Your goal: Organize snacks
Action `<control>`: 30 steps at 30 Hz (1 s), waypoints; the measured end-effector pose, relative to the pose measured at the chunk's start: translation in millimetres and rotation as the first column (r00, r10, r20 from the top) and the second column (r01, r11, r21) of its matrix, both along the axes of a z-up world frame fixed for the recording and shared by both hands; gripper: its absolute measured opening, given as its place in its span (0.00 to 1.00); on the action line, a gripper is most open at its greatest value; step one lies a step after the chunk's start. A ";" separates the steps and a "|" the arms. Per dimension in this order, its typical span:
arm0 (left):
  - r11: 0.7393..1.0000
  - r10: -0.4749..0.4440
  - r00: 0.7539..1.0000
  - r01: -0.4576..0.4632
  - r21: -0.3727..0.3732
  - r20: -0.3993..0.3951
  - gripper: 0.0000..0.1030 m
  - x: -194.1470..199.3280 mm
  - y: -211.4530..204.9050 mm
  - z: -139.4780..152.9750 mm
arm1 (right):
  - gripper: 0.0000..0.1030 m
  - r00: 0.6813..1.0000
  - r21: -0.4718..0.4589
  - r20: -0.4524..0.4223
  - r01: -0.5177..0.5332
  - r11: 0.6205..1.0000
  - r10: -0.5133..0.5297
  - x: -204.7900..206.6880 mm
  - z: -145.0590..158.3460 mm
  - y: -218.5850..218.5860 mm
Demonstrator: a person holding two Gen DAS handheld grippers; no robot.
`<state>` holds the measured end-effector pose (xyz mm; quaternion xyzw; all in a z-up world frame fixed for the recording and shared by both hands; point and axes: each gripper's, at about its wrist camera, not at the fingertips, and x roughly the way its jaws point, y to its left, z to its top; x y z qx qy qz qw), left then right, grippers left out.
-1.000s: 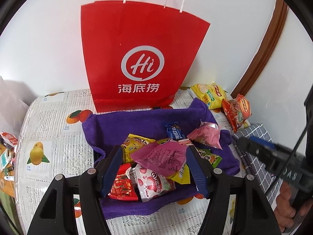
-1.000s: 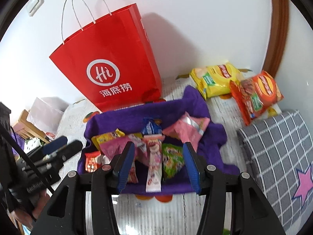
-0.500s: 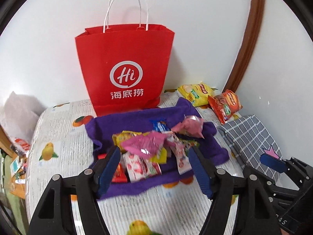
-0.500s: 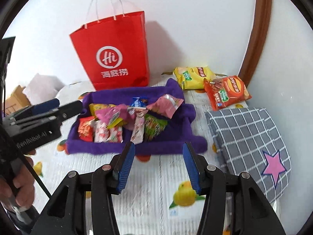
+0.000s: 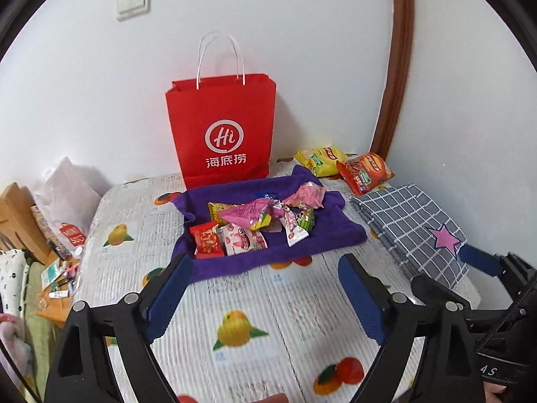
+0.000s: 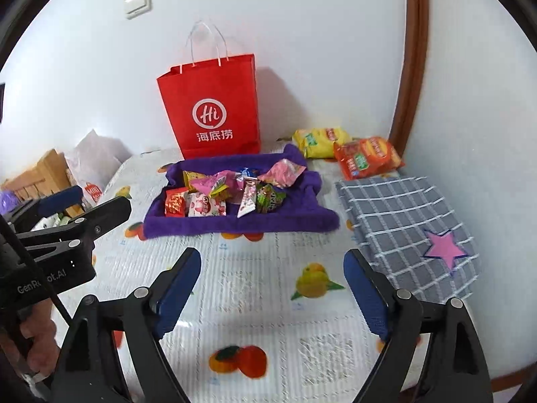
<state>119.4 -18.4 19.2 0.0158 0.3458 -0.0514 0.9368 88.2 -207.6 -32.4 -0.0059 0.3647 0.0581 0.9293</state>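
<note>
While both sets of jaws are swinging wider apart with nothing between them, the left gripper (image 5: 260, 295) and the right gripper (image 6: 272, 288) hang over the near part of a white fruit-printed table covering (image 6: 255, 268), well short of the snacks. Blue pads line the black fingers (image 5: 167, 297) of each tool, and only bare covering shows in each gap.

Farther back, a crumpled purple fleece cloth (image 5: 322, 235) lies spread on the covering, and a heap of small snack packets (image 5: 255, 225) rests on it: a red foil packet (image 5: 206, 243) at the near left, a white packet with strawberry print (image 5: 241, 241) just right of it, a pink foil packet (image 5: 246, 215) on top in the middle, a green packet (image 6: 268, 198) to the right, and a pale pink crinkled packet (image 6: 283, 173) at the far right.

Behind the cloth, a red paper carrier bag with white twisted handles and a white "Hi" logo (image 5: 221, 131) stands upright against the white wall. To its right, at the far corner, a yellow crisp bag (image 6: 319, 141) lies just beside an orange-red crisp bag (image 6: 367, 159). A folded grey checked cloth with a pink star patch (image 6: 402, 215) lies along the right side of the covering, near the purple cloth. On the wall above the bag sits a white switch plate (image 5: 132, 3).
</note>
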 end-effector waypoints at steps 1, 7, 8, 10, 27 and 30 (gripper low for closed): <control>1.000 0.006 1.000 -0.007 0.012 0.007 0.89 -7.3 -1.9 0.6 | 0.89 1.000 -0.005 0.005 0.002 1.000 -0.002 -7.0 1.2 -0.6; 0.996 0.072 0.996 -0.074 0.043 0.051 0.91 -49.0 -5.9 0.3 | 0.93 1.000 0.042 0.030 -0.003 0.999 0.002 -49.1 2.8 -7.1; 0.997 0.066 0.997 -0.068 0.041 0.046 0.91 -56.8 -6.6 -1.8 | 0.93 1.000 0.048 0.028 -0.006 0.999 0.005 -54.6 2.2 -7.8; 0.997 0.065 0.997 -0.067 0.033 0.039 0.91 -66.8 -6.8 -5.1 | 0.93 1.000 0.056 0.028 -0.001 0.998 -0.001 -65.7 1.5 -9.0; 0.996 0.091 0.995 -0.091 -0.003 0.050 0.91 -112.5 -7.8 -11.5 | 0.93 0.997 0.027 0.049 0.063 0.998 -0.064 -109.6 4.2 -15.9; 0.996 0.091 0.995 -0.091 -0.006 0.039 0.91 -114.6 -5.7 -11.9 | 0.93 0.996 0.021 0.050 0.067 0.998 -0.068 -111.2 3.3 -16.1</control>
